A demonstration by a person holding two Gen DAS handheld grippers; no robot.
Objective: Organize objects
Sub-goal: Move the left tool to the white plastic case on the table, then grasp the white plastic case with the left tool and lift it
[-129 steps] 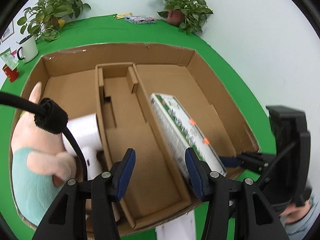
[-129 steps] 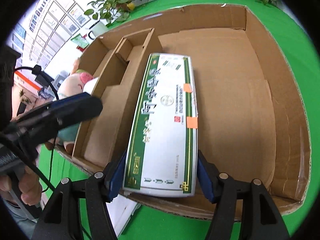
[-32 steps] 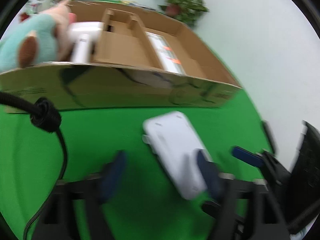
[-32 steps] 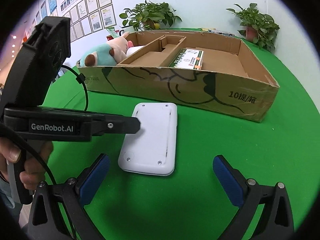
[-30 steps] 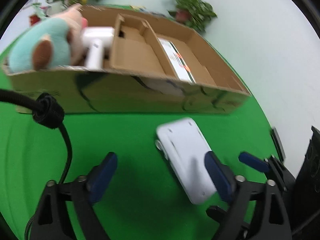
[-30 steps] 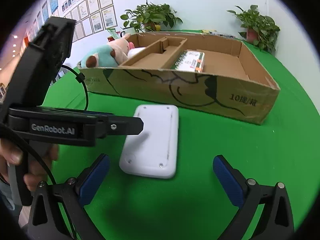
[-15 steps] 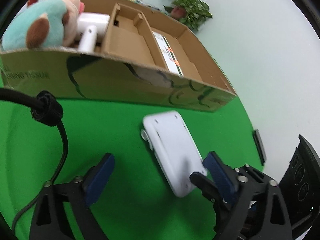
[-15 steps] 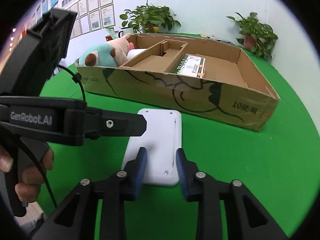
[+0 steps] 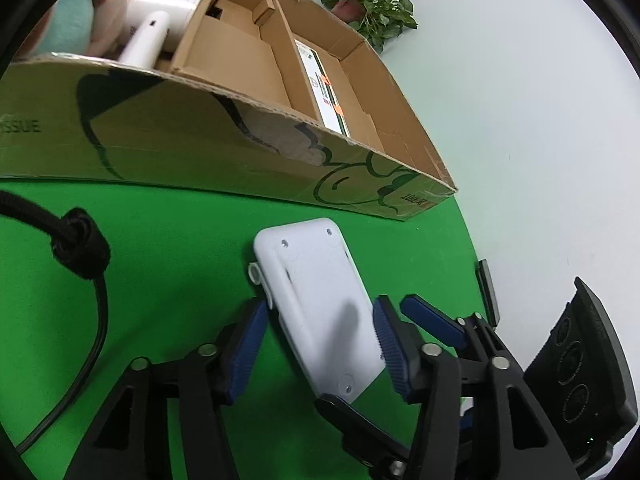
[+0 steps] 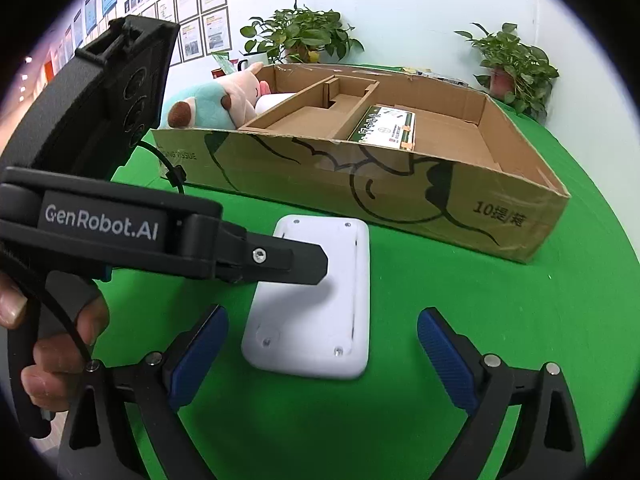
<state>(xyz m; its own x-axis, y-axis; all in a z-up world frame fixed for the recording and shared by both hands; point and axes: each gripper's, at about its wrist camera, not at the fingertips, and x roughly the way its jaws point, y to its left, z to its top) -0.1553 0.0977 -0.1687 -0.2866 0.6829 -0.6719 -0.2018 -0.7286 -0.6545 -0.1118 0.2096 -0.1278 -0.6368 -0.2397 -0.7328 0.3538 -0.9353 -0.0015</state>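
Note:
A flat white device (image 9: 316, 296) lies back-up on the green table (image 9: 160, 280), just in front of a cardboard box (image 9: 200, 140). My left gripper (image 9: 318, 336) is closing on the device's near half, and its blue pads (image 9: 250, 340) touch both long edges. In the right wrist view, one left finger (image 10: 280, 258) reaches over the device (image 10: 316, 320). My right gripper (image 10: 320, 354) is opening wide, astride the device's near end without touching it. One right finger (image 9: 434, 322) shows beside the left gripper.
The cardboard box (image 10: 400, 200) holds a plush toy (image 10: 208, 108), a white appliance (image 9: 156, 28) and a green-and-white carton (image 10: 386, 126). Potted plants (image 10: 516, 68) stand behind it. A black cable (image 9: 80, 248) hangs at the left. A dark flat object (image 9: 486, 292) lies at the table's right edge.
The left jaws have narrowed from wide apart onto the white device's edges. The right jaws were nearly shut over the device half a second ago and now stand wide again.

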